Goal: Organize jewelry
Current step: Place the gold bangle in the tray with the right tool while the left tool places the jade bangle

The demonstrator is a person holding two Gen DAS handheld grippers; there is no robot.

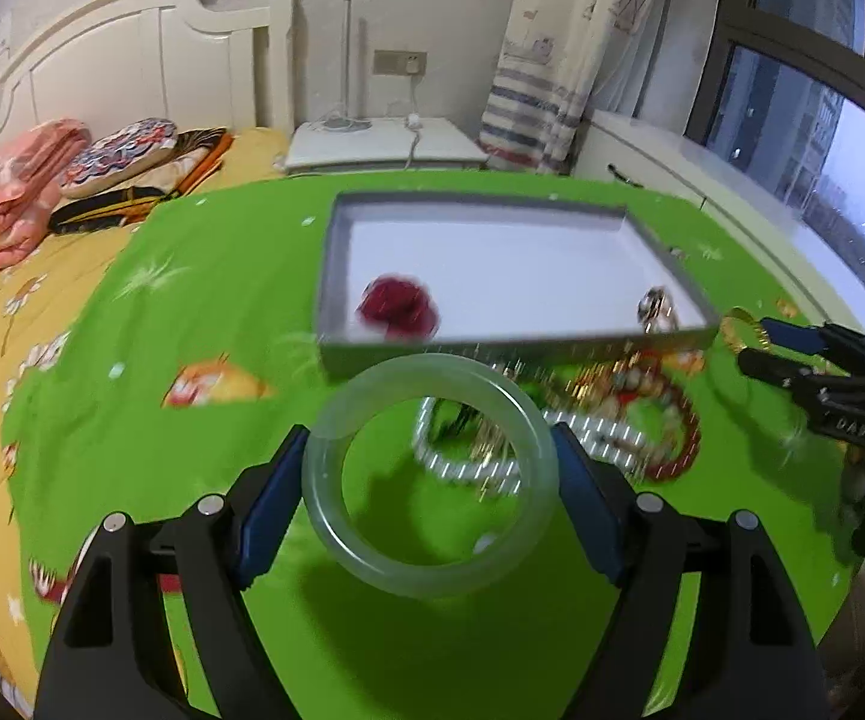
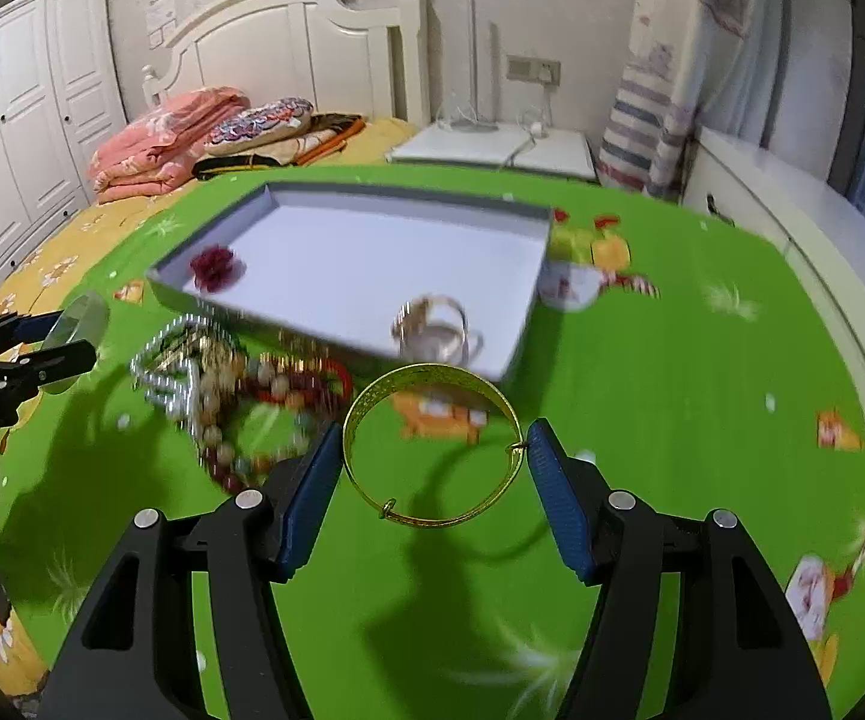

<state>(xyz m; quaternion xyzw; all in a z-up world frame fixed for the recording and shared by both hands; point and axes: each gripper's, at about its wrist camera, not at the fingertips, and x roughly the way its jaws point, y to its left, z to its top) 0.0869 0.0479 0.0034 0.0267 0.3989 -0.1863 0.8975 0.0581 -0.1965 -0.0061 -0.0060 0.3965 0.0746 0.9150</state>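
On the bed's green cloth (image 1: 132,360) sits a shallow grey tray (image 2: 528,324), with a tangle of beaded strands (image 2: 234,396) heaped just in front of it. The left gripper (image 1: 432,480) is clamped across a pale jade bangle (image 1: 372,564), held above the cloth; it looks stiff, smooth, heavy and breakable, so the pads belong on opposite outer edges. The right gripper (image 2: 432,468) grasps a thin gold bangle (image 2: 432,375), light and probably easily bent, best held gently across its width.
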